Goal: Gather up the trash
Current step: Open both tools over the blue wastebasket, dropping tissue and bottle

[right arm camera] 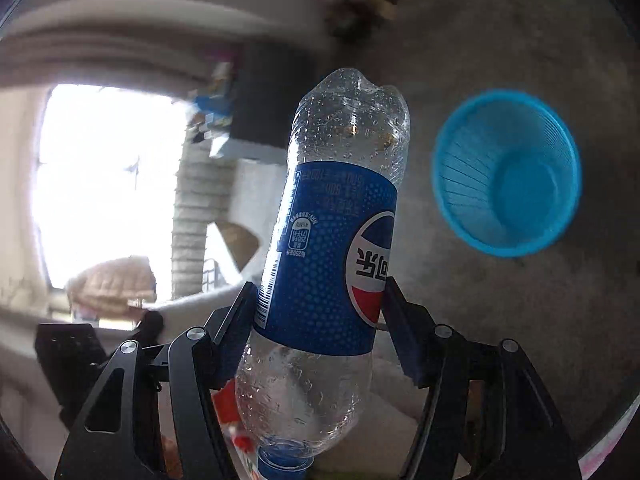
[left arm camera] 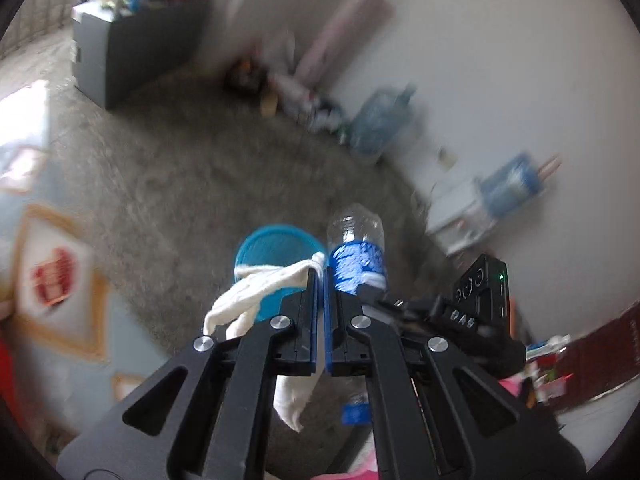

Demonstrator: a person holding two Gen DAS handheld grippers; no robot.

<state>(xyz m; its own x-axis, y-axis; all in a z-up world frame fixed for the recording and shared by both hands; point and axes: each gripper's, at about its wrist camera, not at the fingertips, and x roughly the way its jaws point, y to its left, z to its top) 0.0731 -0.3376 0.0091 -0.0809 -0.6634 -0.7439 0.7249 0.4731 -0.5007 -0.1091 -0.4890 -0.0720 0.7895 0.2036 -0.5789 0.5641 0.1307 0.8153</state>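
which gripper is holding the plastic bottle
The right gripper: its jaws clamp the blue-labelled bottle. The left gripper is shut on a white crumpled tissue instead.

A grey, mottled floor (left arm camera: 208, 168) meets a plain white wall (left arm camera: 500, 60). By the far corner stands a grey cabinet (left arm camera: 120, 56) with boxes heaped on top. Clutter lies along the foot of the wall, with a big blue water jug (left arm camera: 380, 120) and a pink roll (left arm camera: 352, 20) leaning above it. In the right wrist view a bright window (right arm camera: 108, 184) floods the room with daylight, washing out whatever lies beyond it; a pale brick column (right arm camera: 192, 220) rises beside it.
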